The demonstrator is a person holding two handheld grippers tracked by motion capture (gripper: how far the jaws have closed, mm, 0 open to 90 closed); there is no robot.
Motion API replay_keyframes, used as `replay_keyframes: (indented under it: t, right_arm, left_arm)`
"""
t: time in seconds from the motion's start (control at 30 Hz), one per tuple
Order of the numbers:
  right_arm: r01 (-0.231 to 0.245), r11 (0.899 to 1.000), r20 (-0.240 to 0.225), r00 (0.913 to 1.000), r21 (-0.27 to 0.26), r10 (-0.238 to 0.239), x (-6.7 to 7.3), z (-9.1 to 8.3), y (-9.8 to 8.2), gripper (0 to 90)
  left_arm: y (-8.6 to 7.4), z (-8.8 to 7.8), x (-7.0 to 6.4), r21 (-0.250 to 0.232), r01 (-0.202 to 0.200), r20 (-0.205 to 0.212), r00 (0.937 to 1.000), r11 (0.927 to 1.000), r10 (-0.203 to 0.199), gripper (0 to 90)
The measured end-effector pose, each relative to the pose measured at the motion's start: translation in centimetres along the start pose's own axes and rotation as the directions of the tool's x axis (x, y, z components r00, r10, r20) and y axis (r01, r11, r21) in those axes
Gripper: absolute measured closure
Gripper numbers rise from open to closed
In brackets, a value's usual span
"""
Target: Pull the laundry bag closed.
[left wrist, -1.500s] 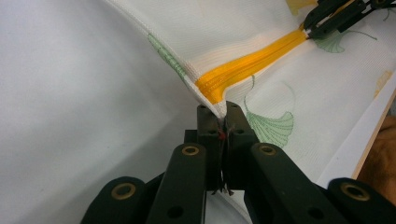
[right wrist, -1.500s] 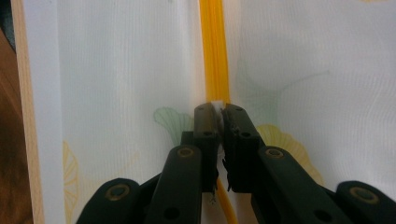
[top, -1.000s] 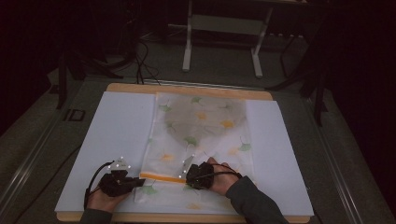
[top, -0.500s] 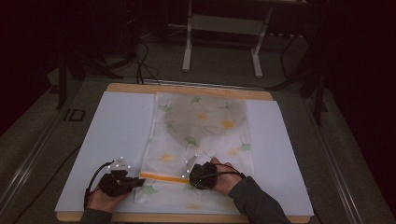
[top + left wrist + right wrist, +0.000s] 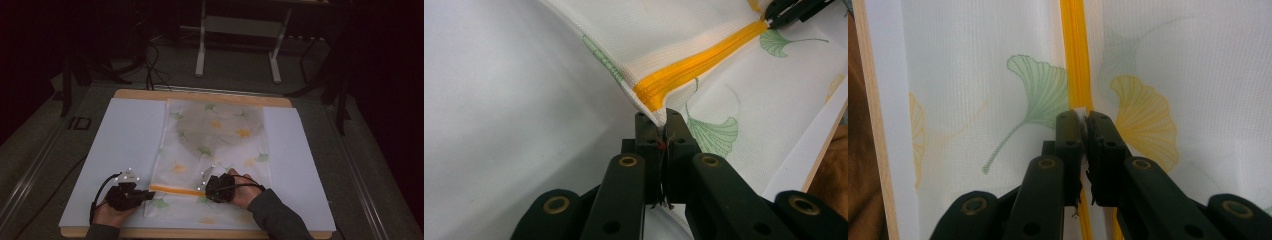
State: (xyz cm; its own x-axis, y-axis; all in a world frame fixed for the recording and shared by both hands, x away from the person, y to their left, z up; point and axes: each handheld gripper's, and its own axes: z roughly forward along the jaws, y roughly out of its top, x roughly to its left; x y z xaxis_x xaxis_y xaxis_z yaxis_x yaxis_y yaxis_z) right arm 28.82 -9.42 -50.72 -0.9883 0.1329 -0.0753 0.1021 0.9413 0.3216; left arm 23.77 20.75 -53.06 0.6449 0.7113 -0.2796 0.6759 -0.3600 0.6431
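Observation:
A white mesh bag (image 5: 215, 135) printed with green and yellow ginkgo leaves lies flat on a white mat (image 5: 125, 150). An orange zipper (image 5: 175, 190) runs across its near end. My left gripper (image 5: 149, 193) is shut on the bag's left edge, right at the zipper's end (image 5: 658, 117), and lifts that corner a little. My right gripper (image 5: 204, 188) is shut on a small white zipper pull (image 5: 1080, 111) on the orange zipper (image 5: 1075, 60). The left gripper view has the right gripper (image 5: 794, 10) at the far end of the zipper (image 5: 704, 60).
The mat covers a wooden table (image 5: 200, 95) whose edge shows at the back and front. A white metal stand (image 5: 237, 45) and cables sit on the dark floor beyond the table. Bare mat lies on both sides of the bag.
My right gripper has shifted slightly to the right along the zipper, so a little more orange shows between the two grippers. The left gripper has stayed put.

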Motion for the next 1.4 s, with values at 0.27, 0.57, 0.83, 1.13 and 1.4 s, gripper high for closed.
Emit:
replay_keyframes:
  t: [0.27,0.57,0.83,1.13,1.4]
  right_arm:
    - [-0.004,1.0,0.001,1.0,0.009,0.004,-0.1,-0.2,-0.4,84.5]
    - [-0.012,1.0,0.004,0.9999,0.018,0.012,-0.3,-0.4,-1.0,84.5]
    - [-0.013,1.0,0.005,0.9999,0.028,0.013,-0.4,-0.6,-1.5,84.4]
    - [-0.019,0.999,0.007,0.9998,0.035,0.019,-0.6,-0.9,-2.1,84.5]
    - [-0.032,0.999,0.01,0.9995,0.028,0.031,-0.7,-1.1,-2.8,84.5]
  left_arm:
    - [0.0,0.0,0.0,0.002,0.0,0.0,1.0,1.0,0.0,88.1]
    - [0.0,0.0,0.1,0.004,-0.002,-0.001,1.0,1.0,0.002,88.1]
    - [-0.1,0.0,0.1,0.004,-0.003,-0.001,1.0,1.0,0.003,88.1]
    - [-0.1,0.0,0.1,0.005,-0.001,-0.002,1.0,1.0,0.002,88.1]
    - [-0.1,0.0,0.1,0.005,-0.002,-0.002,1.0,1.0,0.002,88.1]
